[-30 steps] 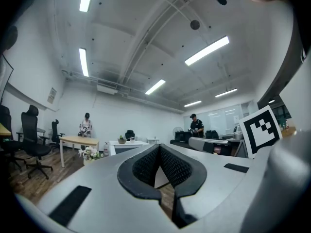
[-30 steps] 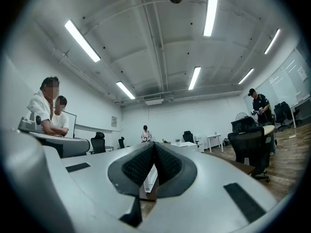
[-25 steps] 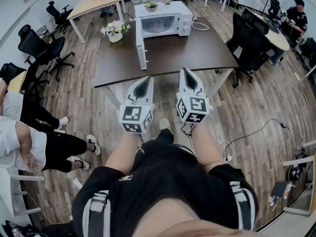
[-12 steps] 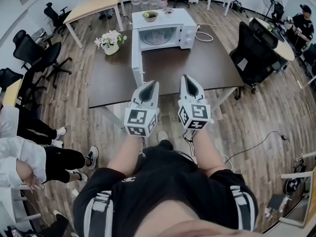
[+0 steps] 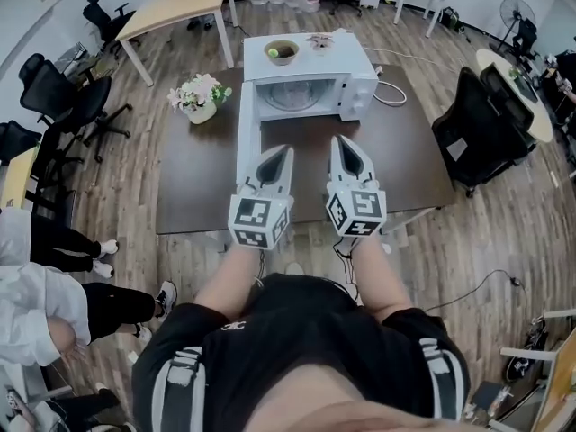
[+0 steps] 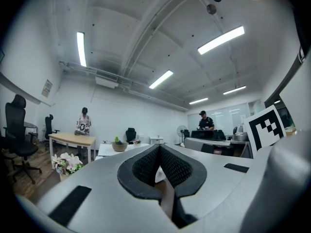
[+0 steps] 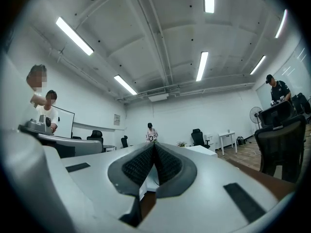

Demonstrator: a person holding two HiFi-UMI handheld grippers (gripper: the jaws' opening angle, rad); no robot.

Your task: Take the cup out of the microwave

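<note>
The white microwave (image 5: 310, 84) stands at the far side of the dark brown table (image 5: 193, 187), its door (image 5: 246, 133) swung open toward me on the left. Inside it I see only a pale round shape (image 5: 292, 95); I cannot make out the cup clearly. My left gripper (image 5: 283, 154) and right gripper (image 5: 343, 144) are side by side over the table's near half, pointing at the microwave and short of it. Both are shut with nothing between the jaws, as the left gripper (image 6: 159, 147) and right gripper (image 7: 154, 144) show in their own views.
A bowl (image 5: 282, 52) sits on top of the microwave, and a pot of flowers (image 5: 200, 97) stands left of it. A cable (image 5: 392, 94) trails off to the right. A black chair (image 5: 481, 120) stands to the right, office chairs (image 5: 63, 88) and seated people (image 5: 40, 304) to the left.
I have walked toward the table: the microwave and table are nearer and larger. Both grippers have gone from over the floor to over the table's near half, still shut.
</note>
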